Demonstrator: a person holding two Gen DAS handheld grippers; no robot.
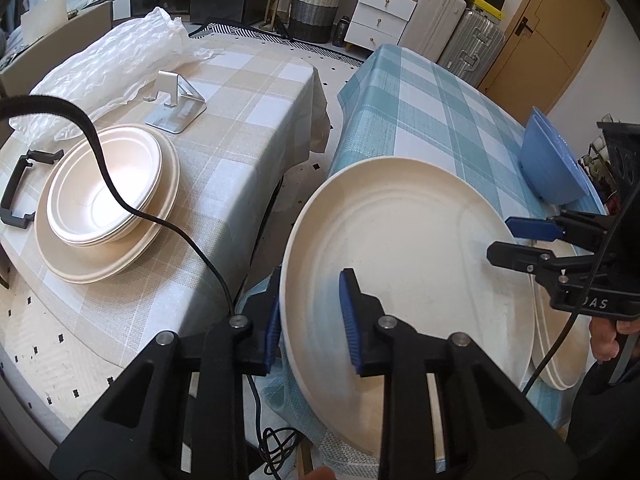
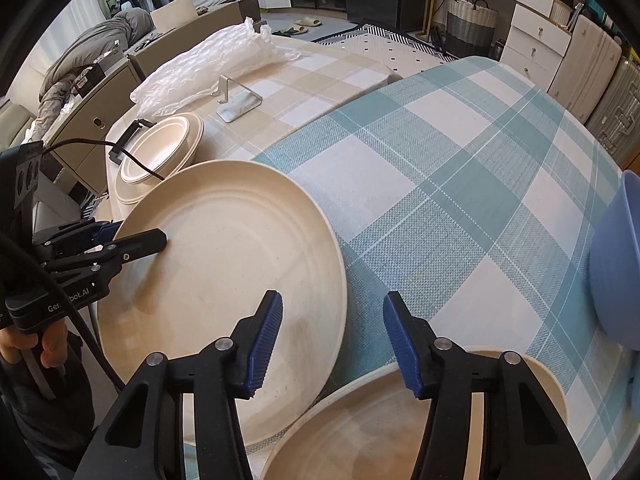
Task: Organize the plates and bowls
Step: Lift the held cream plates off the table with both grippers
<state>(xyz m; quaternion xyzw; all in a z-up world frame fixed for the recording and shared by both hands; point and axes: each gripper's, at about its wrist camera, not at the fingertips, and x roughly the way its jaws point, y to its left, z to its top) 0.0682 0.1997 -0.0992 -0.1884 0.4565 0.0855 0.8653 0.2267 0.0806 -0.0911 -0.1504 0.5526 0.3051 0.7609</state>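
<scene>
My left gripper (image 1: 312,316) pinches the rim of a cream plate (image 1: 400,264), likely light, stiff and slick, while my right gripper (image 2: 332,340) hangs half-open, empty.

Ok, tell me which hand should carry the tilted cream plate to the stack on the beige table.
Left. The left tool clamps the plate by its rim, and the stack lies on that side. The right tool hangs open above a second plate, holding nothing.
</scene>
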